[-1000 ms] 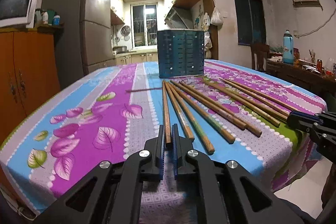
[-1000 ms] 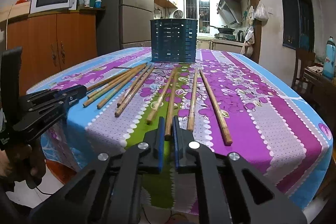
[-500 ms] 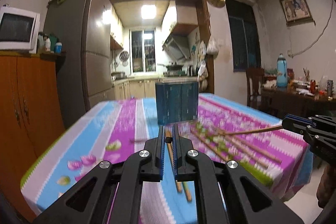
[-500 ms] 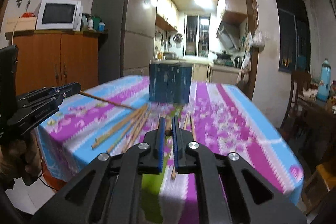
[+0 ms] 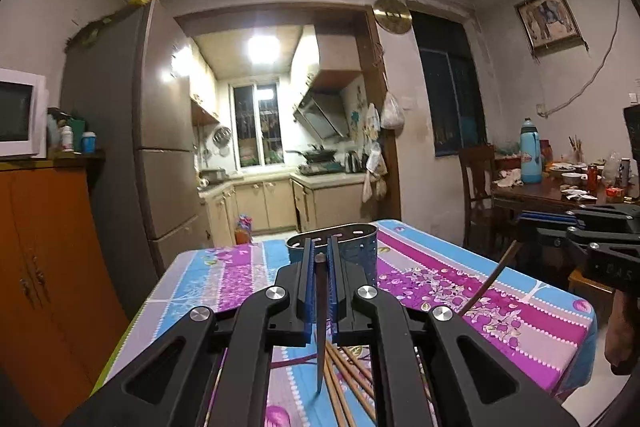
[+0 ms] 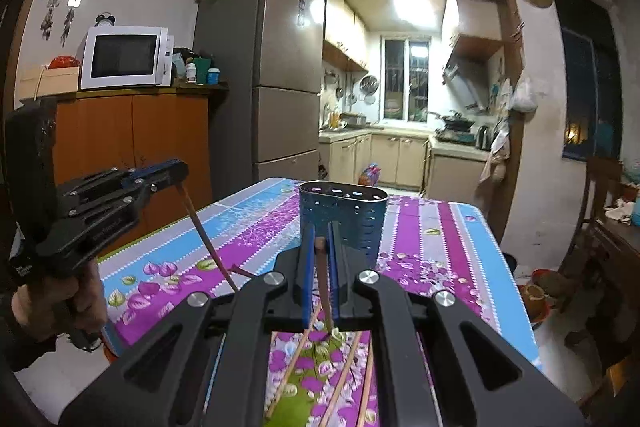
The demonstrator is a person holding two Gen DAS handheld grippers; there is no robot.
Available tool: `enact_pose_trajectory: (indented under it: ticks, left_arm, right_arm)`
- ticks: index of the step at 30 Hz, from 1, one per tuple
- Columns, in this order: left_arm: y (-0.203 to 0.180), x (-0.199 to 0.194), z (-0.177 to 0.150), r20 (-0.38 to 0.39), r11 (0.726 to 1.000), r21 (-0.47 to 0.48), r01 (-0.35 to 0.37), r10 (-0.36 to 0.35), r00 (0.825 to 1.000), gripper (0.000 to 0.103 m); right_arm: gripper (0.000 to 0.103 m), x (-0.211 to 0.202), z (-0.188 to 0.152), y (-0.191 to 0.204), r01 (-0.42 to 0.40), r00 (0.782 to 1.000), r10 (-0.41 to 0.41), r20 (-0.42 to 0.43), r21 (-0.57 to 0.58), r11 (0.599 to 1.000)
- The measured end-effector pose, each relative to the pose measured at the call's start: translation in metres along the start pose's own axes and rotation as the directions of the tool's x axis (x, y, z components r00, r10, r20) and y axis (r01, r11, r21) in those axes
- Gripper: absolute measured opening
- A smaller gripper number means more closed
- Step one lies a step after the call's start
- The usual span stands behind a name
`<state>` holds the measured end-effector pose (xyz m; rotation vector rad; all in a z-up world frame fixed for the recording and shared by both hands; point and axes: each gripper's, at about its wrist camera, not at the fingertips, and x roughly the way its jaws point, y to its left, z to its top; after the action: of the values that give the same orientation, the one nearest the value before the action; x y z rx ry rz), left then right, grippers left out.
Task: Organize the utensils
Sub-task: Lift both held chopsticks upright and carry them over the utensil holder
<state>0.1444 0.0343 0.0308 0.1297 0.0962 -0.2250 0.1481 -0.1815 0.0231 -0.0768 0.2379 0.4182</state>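
Note:
My left gripper [image 5: 320,247] is shut on the top end of a wooden chopstick [image 5: 320,327], which hangs down over the table. My right gripper [image 6: 320,231] is shut on a second chopstick [image 6: 325,291] that also hangs, slightly tilted. Each wrist view shows the other gripper off to the side: the right gripper [image 5: 524,223] with its chopstick [image 5: 488,285], and the left gripper [image 6: 180,173] with its chopstick [image 6: 208,239]. A blue perforated utensil holder [image 5: 360,251] [image 6: 352,215] stands upright just beyond both grippers. Several loose chopsticks [image 5: 344,379] [image 6: 340,379] lie on the cloth below.
The table wears a purple and blue floral cloth [image 5: 460,291] [image 6: 440,239]. A grey fridge [image 6: 276,67] and an orange cabinet [image 6: 132,139] with a microwave [image 6: 124,57] stand to the left. A chair [image 5: 476,187] and a cluttered side table [image 5: 560,191] are to the right.
Both grippers have risen well above the table, each lifting one chopstick off the cloth. The chopsticks, first flat on the table, now hang down from the jaws.

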Motion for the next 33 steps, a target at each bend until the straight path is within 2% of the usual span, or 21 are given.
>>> enact_pose_trajectory:
  ticks: [5, 11, 20, 25, 33]
  left_arm:
    - [0.009, 0.026, 0.016, -0.046, 1.0, -0.015, 0.008, -0.009, 0.999, 0.007]
    - [0.011, 0.036, 0.033, -0.058, 0.999, -0.022, 0.026, -0.027, 0.998, 0.007]
    - [0.01, 0.051, 0.072, -0.046, 0.999, -0.021, 0.031, -0.032, 0.998, 0.007]
    - [0.019, 0.063, 0.106, -0.021, 0.999, -0.038, 0.028, -0.028, 0.999, 0.007]
    - [0.036, 0.104, 0.162, 0.004, 0.997, -0.069, 0.017, -0.016, 1.0, 0.007]
  right_arm:
    - [0.005, 0.019, 0.023, -0.009, -0.027, 0.999, 0.028, -0.045, 0.003, 1.0]
    - [0.005, 0.035, 0.046, -0.013, -0.042, 0.997, 0.043, -0.067, 0.003, 0.999]
    - [0.005, 0.049, 0.087, -0.03, -0.041, 0.998, 0.041, -0.04, 0.007, 0.999]
    - [0.005, 0.06, 0.126, -0.047, -0.035, 0.999, 0.035, -0.008, 0.018, 0.999]
    - [0.005, 0.09, 0.184, -0.065, -0.018, 1.0, 0.018, 0.023, 0.005, 1.0]
